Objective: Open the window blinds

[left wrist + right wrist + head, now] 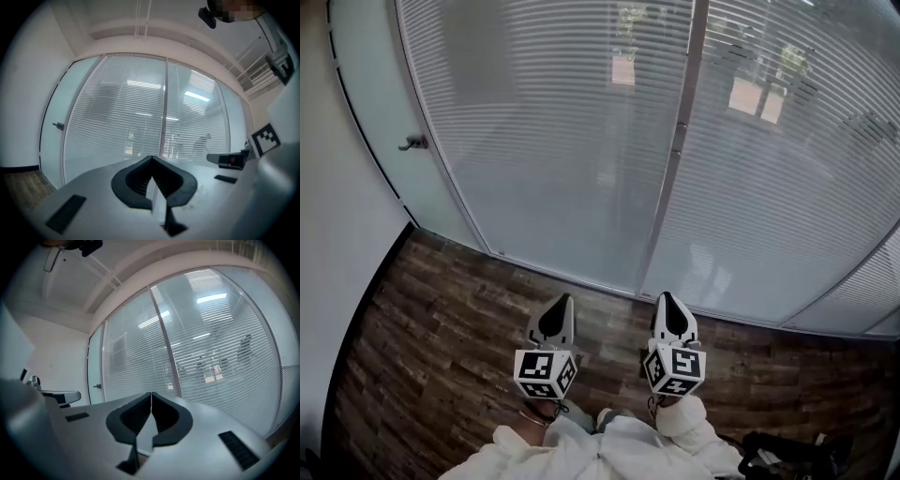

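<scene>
Closed horizontal window blinds (pixel 581 141) fill two tall glass panels ahead, split by a grey upright post (pixel 675 141). The slats are thin and pale, with blurred shapes showing through. My left gripper (pixel 565 300) and right gripper (pixel 666 298) are held side by side above the floor, pointing at the blinds a short way off, touching nothing. Both are shut with nothing between their tips. The blinds (pixel 140 112) fill the left gripper view beyond the left gripper (pixel 152 159). In the right gripper view the blinds (pixel 211 348) and the post (pixel 164 348) stand past the right gripper (pixel 151 394).
Dark wood-plank floor (pixel 441 319) runs up to the window's base. A frosted glass door with a small handle (pixel 414 142) stands at the left, beside a white wall (pixel 337 234). A dark object (pixel 787 455) lies on the floor at lower right.
</scene>
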Action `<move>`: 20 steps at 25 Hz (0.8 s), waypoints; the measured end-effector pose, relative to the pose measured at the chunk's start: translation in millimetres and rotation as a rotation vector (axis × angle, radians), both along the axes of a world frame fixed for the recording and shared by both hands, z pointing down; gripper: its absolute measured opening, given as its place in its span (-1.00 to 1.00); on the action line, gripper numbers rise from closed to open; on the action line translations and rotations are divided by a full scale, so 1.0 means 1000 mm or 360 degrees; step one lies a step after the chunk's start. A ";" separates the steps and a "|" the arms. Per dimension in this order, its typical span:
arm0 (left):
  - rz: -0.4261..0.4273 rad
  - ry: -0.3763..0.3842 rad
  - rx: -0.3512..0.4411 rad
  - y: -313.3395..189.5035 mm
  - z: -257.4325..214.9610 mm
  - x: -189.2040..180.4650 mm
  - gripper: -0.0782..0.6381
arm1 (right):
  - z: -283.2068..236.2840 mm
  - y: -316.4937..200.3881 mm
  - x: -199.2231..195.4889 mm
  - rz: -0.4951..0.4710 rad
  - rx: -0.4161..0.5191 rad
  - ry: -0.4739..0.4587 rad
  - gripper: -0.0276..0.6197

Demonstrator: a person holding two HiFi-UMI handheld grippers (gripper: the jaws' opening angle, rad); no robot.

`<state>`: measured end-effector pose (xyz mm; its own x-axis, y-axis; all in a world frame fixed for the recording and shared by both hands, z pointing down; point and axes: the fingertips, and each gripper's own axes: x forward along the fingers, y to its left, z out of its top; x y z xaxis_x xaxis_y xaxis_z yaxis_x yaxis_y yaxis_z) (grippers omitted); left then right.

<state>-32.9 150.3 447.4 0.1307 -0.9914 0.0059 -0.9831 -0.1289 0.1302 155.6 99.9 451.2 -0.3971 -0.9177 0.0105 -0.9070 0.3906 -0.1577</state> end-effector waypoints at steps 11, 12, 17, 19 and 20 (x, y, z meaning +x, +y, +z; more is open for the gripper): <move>0.0138 0.0031 0.0006 -0.136 0.011 -0.016 -0.79 | 0.012 -0.116 -0.019 0.0088 -0.0006 -0.0012 -0.87; 0.0164 0.0028 0.0005 -0.156 0.011 -0.018 -0.79 | 0.012 -0.134 -0.022 0.0104 -0.0007 -0.0012 -0.87; 0.0278 -0.0010 0.0074 -0.252 -0.012 -0.043 -0.79 | -0.011 -0.224 -0.049 0.0188 0.0074 -0.0010 -0.87; 0.0308 -0.0033 0.0114 -0.283 -0.021 -0.057 -0.79 | -0.024 -0.255 -0.057 0.0224 0.0139 0.0026 -0.87; 0.0324 -0.0035 0.0128 -0.299 -0.026 -0.064 -0.79 | -0.030 -0.271 -0.059 0.0244 0.0168 0.0052 -0.87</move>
